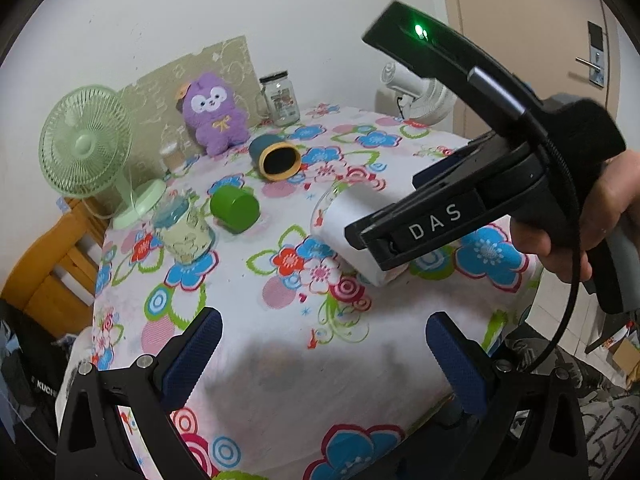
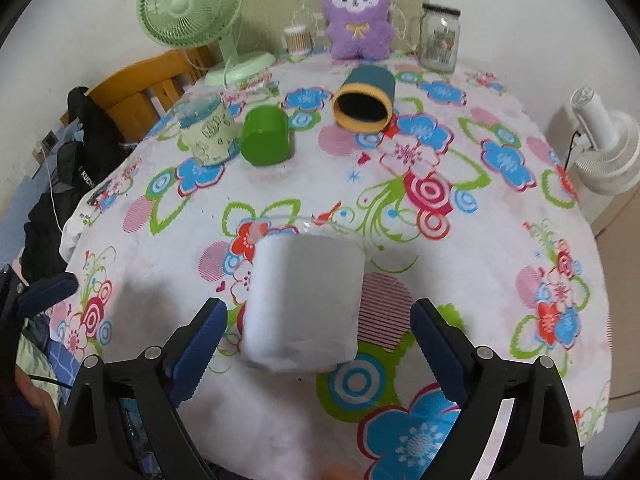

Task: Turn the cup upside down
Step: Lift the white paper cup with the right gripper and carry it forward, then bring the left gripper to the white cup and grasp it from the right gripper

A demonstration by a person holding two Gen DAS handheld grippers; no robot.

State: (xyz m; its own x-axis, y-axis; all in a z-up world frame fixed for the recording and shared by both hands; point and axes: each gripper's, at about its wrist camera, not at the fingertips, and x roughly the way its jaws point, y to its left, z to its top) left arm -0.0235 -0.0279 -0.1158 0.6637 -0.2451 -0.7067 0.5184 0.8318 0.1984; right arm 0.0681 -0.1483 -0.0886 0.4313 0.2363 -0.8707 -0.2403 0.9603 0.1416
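Note:
A white cup (image 2: 304, 300) with a clear rim lies on its side on the flowered tablecloth (image 2: 460, 240), rim pointing away from me. My right gripper (image 2: 316, 336) is open, its blue fingers on either side of the cup's base, apart from it. In the left wrist view the cup (image 1: 348, 224) is partly hidden behind the right gripper's black body (image 1: 460, 208). My left gripper (image 1: 324, 356) is open and empty above the near part of the table.
A teal cup with a yellow rim (image 2: 366, 98) lies on its side. A green cup (image 2: 266, 140) and a pale patterned cup (image 2: 208, 130) stand upside down. At the back are a green fan (image 2: 192, 4), a purple plush (image 2: 358, 12) and a glass jar (image 2: 440, 38).

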